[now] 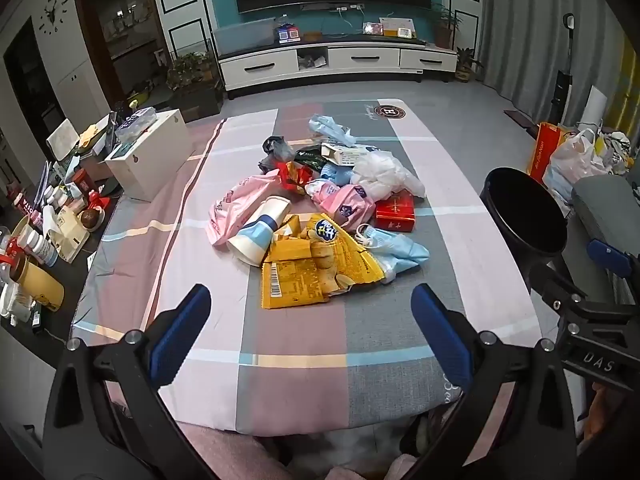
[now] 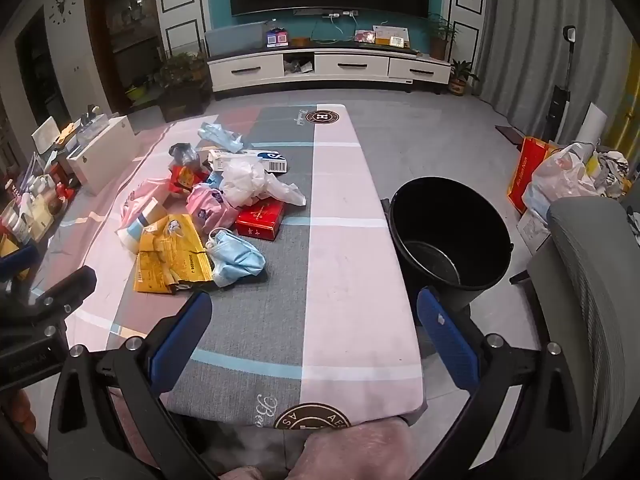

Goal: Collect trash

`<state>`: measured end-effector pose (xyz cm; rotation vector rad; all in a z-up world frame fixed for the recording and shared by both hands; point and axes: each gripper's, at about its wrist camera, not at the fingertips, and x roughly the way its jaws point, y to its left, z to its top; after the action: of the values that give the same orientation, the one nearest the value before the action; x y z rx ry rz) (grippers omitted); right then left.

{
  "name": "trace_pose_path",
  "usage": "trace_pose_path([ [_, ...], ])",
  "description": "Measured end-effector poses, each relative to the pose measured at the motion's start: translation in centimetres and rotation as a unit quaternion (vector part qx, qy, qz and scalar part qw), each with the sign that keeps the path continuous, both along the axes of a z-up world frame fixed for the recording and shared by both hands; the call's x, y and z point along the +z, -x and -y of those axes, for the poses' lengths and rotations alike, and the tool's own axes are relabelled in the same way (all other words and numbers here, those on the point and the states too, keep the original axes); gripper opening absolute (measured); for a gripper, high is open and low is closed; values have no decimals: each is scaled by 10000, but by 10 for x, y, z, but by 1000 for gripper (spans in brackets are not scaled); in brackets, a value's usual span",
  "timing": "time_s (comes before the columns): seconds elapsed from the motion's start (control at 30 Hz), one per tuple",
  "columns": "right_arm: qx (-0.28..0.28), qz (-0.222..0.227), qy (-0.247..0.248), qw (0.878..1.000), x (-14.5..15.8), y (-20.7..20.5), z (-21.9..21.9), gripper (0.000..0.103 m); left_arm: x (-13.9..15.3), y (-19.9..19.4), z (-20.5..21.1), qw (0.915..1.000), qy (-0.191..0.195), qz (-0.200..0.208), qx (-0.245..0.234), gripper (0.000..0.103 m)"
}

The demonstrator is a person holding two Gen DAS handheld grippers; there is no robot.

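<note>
A heap of trash lies mid-table: a yellow snack bag [image 1: 316,268] [image 2: 172,256], a paper cup [image 1: 262,226], blue face masks [image 1: 396,248] [image 2: 236,256], a red box [image 1: 395,211] [image 2: 260,219], pink bags [image 1: 240,204] [image 2: 210,208] and a white plastic bag [image 1: 384,172] [image 2: 248,178]. A black bin [image 1: 524,212] [image 2: 448,232] stands off the table's right edge. My left gripper [image 1: 310,300] hangs open over the near cloth, short of the snack bag. My right gripper [image 2: 314,308] is open too, near the table's right side, with nothing between its fingers.
The table wears a pink, grey and white checked cloth [image 1: 300,344] [image 2: 348,248]. A cluttered side table [image 1: 48,232] with bottles and a white box [image 1: 150,152] stands left. A grey chair [image 2: 592,280] and shopping bags [image 2: 560,176] sit right; a TV cabinet [image 1: 336,60] lies beyond.
</note>
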<state>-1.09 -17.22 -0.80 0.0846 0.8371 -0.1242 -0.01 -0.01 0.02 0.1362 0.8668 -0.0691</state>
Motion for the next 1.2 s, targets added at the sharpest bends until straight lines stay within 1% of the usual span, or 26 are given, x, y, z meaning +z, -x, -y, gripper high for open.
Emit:
trace_pose_path([
  [0.03, -8, 5, 8, 10000, 0, 0, 0, 100, 0, 0, -1, 10000, 44, -33, 13, 100],
  [0.47, -7, 12, 46, 10000, 1, 1, 0, 100, 3, -8, -6, 10000, -8, -28, -22, 100],
  [0.53, -12, 13, 49, 10000, 2, 1, 1, 100, 2, -1, -3, 10000, -15, 1, -3, 100],
  [1.2, -13, -1, 57, 10000, 5, 0, 2, 100, 0, 1, 0, 10000, -44, 13, -11, 100],
])
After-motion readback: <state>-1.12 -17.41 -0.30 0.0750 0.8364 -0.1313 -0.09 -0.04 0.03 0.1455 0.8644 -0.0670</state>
